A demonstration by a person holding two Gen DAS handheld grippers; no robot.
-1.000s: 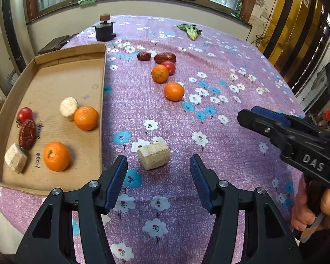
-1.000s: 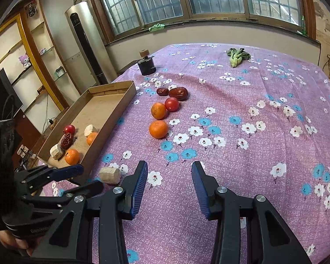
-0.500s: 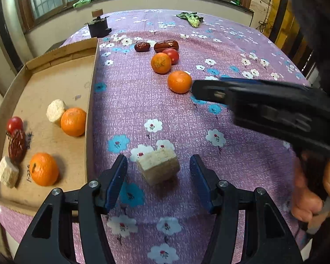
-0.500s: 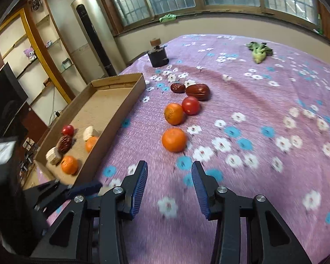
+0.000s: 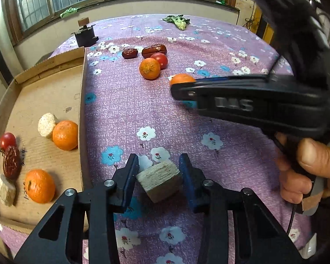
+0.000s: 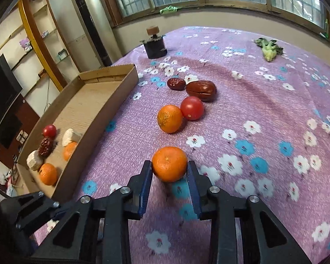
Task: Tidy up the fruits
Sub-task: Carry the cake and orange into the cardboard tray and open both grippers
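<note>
My left gripper is shut on a pale tan block on the purple floral cloth, just right of the cardboard tray. My right gripper has its pads against both sides of an orange resting on the cloth; it also shows in the left wrist view. Farther on lie another orange, a red tomato and two dark red dates. The tray holds two oranges, a tomato, a date and two pale blocks.
A black holder with a wooden knob stands at the table's far left. A green vegetable lies at the far right. The right gripper body and hand cross the left wrist view. Shelves and a tall unit stand beyond the table.
My left gripper moved forward and closed on the pale block. My right gripper moved forward to the near orange and closed around it.
</note>
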